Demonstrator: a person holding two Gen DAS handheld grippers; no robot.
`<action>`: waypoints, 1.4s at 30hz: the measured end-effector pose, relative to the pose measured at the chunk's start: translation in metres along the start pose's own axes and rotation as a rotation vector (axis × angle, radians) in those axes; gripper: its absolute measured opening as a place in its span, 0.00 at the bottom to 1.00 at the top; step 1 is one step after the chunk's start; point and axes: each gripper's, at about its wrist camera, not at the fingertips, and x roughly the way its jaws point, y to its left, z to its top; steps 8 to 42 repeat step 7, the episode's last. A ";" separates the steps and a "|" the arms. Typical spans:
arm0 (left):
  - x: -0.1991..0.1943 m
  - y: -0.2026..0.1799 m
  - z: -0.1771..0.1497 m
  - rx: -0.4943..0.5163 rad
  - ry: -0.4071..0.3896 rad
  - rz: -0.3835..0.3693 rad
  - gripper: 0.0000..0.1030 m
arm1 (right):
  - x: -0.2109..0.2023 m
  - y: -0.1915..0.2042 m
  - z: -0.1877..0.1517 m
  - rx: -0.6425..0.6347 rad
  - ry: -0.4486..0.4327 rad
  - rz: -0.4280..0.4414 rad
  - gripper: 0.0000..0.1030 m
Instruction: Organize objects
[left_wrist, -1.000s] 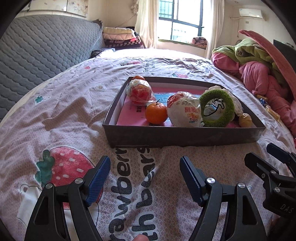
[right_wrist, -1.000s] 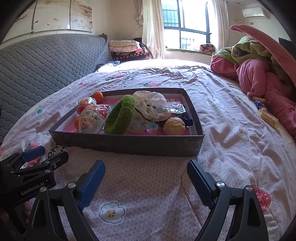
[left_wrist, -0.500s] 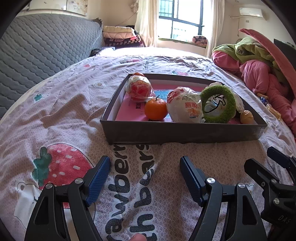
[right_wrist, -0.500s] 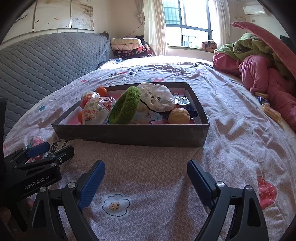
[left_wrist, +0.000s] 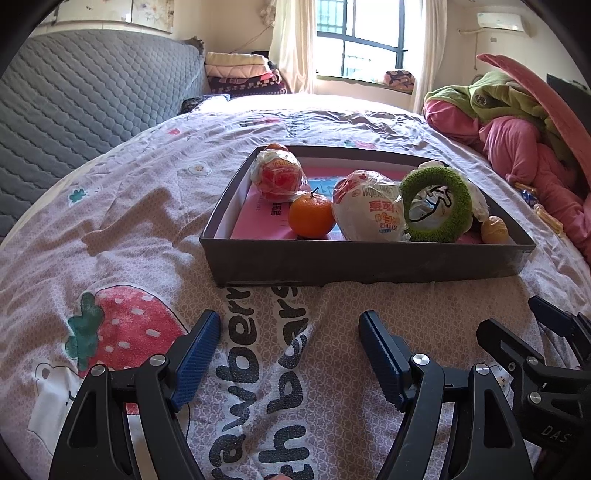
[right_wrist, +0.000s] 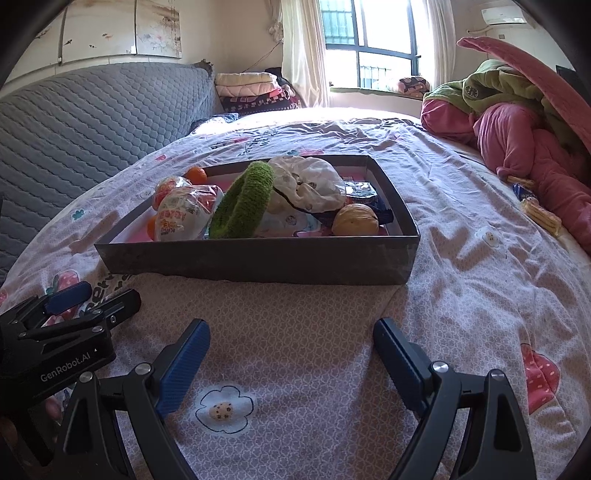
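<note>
Hovering left gripper (left_wrist: 290, 332) jaws wide, empty, right gripper (right_wrist: 291, 341) likewise, bedspread (right_wrist: 295, 332) below

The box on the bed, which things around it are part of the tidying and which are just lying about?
Job:
box
orange
green ring
walnut
wrapped snack
white cloth

Lying about:
pink bedding
folded blankets
snack packets

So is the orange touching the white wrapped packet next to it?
Touching. In the left wrist view the orange sits pressed against the packet, their edges meeting with no gap between them.
</note>
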 end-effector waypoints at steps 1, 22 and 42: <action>0.001 0.000 0.000 0.001 0.001 0.001 0.76 | 0.001 0.000 0.000 -0.001 0.002 -0.004 0.87; 0.003 0.000 0.000 -0.001 0.004 -0.006 0.76 | 0.003 0.001 0.000 -0.003 0.010 -0.009 0.87; 0.003 0.000 0.000 -0.001 0.004 -0.006 0.76 | 0.003 0.001 0.000 -0.003 0.010 -0.009 0.87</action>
